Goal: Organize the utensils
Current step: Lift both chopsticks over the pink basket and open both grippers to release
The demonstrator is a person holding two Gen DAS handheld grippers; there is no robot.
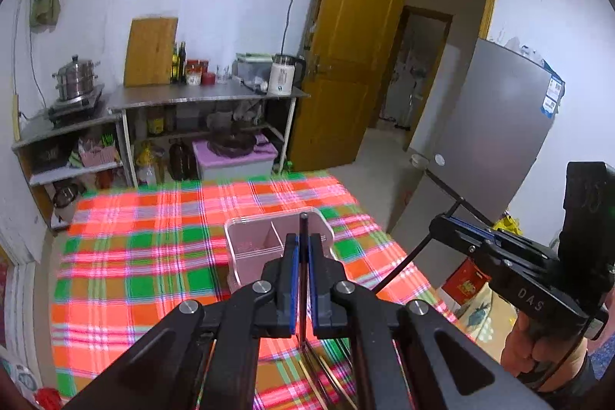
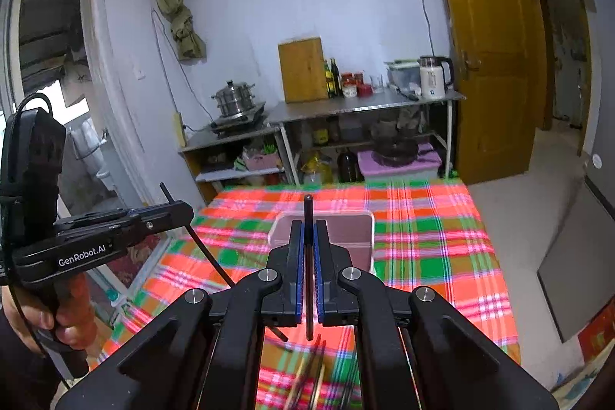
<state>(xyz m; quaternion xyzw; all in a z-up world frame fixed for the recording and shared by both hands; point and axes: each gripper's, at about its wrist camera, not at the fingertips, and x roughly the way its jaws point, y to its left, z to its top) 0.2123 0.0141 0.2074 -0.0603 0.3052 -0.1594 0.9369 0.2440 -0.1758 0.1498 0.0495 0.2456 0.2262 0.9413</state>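
Chopsticks are held one in each gripper: a dark stick (image 1: 304, 248) is pinched between the closed jaws of the left gripper (image 1: 303, 244), another (image 2: 308, 237) in the right gripper (image 2: 308, 237). Beyond both jaws the pink holder (image 1: 246, 241) stands on the desk (image 1: 153, 256). Thin round sticks could pivot or slip in the pads, miss a compartment, or tip the holder if its rim is struck.

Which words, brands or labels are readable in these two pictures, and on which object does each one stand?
"GenRobot.AI": on the side of the left hand-held gripper, right wrist view.
"D A S": on the side of the right hand-held gripper, left wrist view.
Blue sticker on the fridge: too small to read.
Label on the white kettle: blurred.
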